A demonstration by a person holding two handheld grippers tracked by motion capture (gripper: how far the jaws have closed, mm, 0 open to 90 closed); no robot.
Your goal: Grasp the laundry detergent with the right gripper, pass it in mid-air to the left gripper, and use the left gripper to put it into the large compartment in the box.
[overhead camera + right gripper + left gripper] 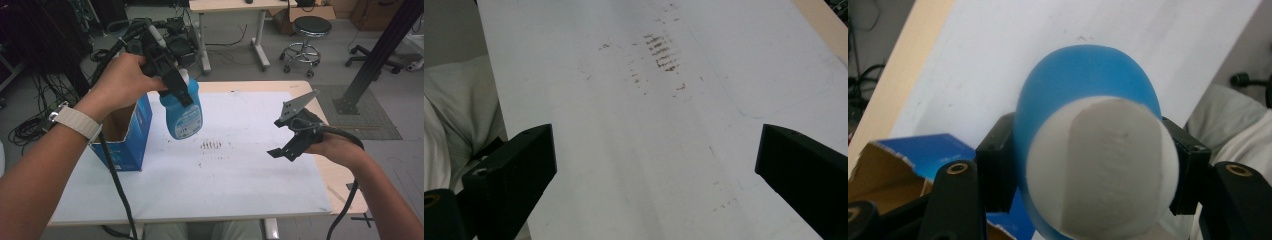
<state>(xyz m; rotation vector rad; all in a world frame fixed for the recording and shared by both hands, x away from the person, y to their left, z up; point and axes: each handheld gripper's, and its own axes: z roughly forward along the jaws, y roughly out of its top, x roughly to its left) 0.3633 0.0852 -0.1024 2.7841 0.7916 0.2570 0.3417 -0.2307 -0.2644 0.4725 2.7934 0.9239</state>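
Note:
A blue plastic bottle with a white cap and a printed label hangs upright in the air above the white sheet. My left gripper is shut on its neck from above. In the left gripper view the white cap and blue shoulder sit between the two black pads, which press on both sides. My right gripper hovers over the right part of the sheet, open, with nothing between its fingers. The stained sheet lies below them.
An open blue cardboard box stands at the table's left, just beside the bottle. The white sheet covers most of the wooden table and bears brown marks at its middle. A stool and a desk stand on the floor beyond.

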